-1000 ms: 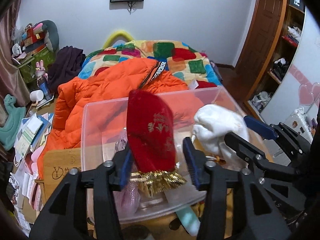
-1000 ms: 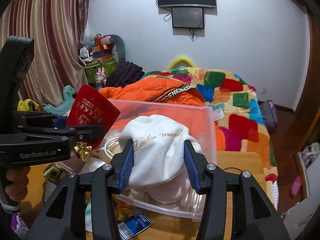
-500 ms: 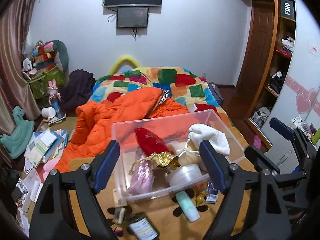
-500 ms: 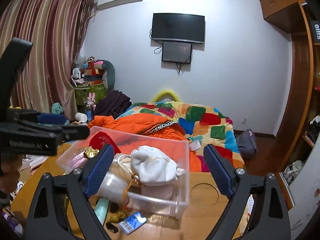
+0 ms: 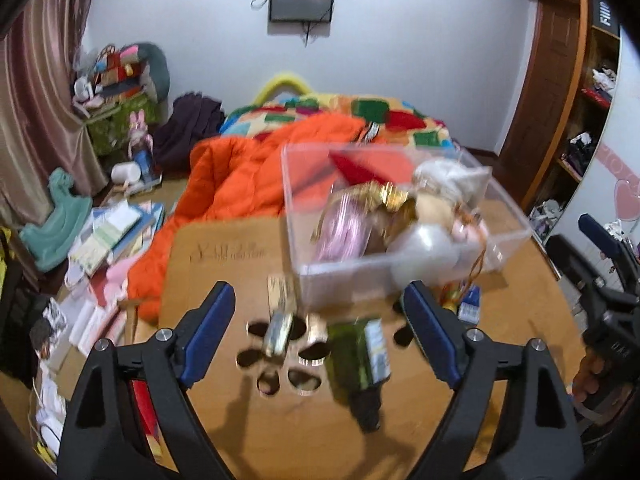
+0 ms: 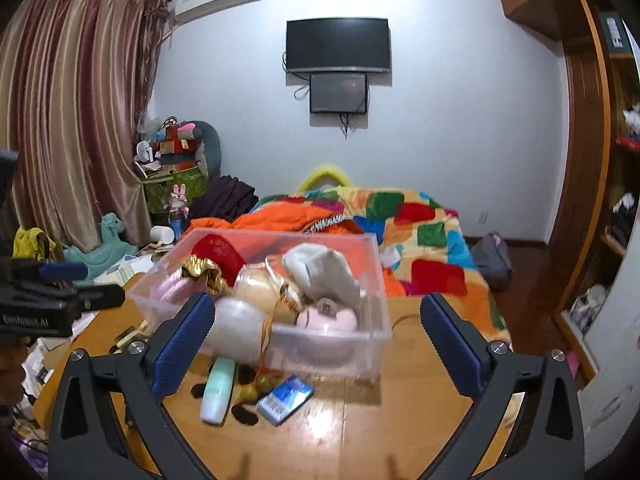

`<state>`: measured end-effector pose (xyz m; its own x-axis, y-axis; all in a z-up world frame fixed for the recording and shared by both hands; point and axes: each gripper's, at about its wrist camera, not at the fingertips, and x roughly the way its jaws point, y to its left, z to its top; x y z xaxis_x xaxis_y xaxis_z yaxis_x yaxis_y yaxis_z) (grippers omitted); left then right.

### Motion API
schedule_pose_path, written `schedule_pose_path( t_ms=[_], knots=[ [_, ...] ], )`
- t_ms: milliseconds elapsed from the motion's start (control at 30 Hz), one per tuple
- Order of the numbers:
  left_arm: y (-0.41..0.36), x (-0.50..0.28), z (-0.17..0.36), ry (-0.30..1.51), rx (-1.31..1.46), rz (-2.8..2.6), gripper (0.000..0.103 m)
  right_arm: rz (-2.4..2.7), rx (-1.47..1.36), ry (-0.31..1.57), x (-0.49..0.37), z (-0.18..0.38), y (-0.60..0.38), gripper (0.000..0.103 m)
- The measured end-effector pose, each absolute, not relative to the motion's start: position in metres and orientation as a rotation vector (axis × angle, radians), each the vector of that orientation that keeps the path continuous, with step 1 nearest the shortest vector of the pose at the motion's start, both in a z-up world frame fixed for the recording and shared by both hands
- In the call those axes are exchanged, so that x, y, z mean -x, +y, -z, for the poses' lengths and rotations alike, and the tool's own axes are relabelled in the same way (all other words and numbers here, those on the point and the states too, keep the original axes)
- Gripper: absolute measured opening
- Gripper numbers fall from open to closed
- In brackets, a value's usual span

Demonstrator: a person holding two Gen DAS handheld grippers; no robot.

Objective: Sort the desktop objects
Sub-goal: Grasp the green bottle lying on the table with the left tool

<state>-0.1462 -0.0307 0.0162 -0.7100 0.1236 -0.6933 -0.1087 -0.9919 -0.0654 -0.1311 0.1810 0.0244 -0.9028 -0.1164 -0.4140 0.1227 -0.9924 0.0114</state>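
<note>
Both grippers, left gripper [image 5: 318,334] and right gripper [image 6: 316,334], have just been opening and now gape wide, empty. Ahead of the jaws sits the clear bin [image 6: 376,280], holding the red pouch [image 6: 218,254] and white cloth [image 6: 320,272]. A green bottle [image 5: 360,364] lies between the left jaws; a mint tube [image 6: 218,390] and blue packet [image 6: 286,398] lie between the right.

- "GenRobot.AI", white lettering on the left gripper [image 6: 60,280] body, partly blurred.
- Dark print on the tabletop [image 5: 224,256]: blurred, unreadable.

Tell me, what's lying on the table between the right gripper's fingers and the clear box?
In the right wrist view, a mint-green bottle and a small blue packet lie before the clear box; the right gripper is open.
</note>
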Motion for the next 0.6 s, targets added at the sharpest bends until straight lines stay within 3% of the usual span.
schedule_pose_path(
  t_ms=[400,600],
  knots=[
    [-0.010,0.131,0.033,-0.010,1.226,-2.712,0.086,2.871,-0.777,0.069,0.133,0.003,0.196,0.102],
    [0.000,0.138,0.040,-0.029,1.251,-2.689,0.069,2.796,-0.922,0.233,0.143,0.032,0.189,0.102]
  ],
)
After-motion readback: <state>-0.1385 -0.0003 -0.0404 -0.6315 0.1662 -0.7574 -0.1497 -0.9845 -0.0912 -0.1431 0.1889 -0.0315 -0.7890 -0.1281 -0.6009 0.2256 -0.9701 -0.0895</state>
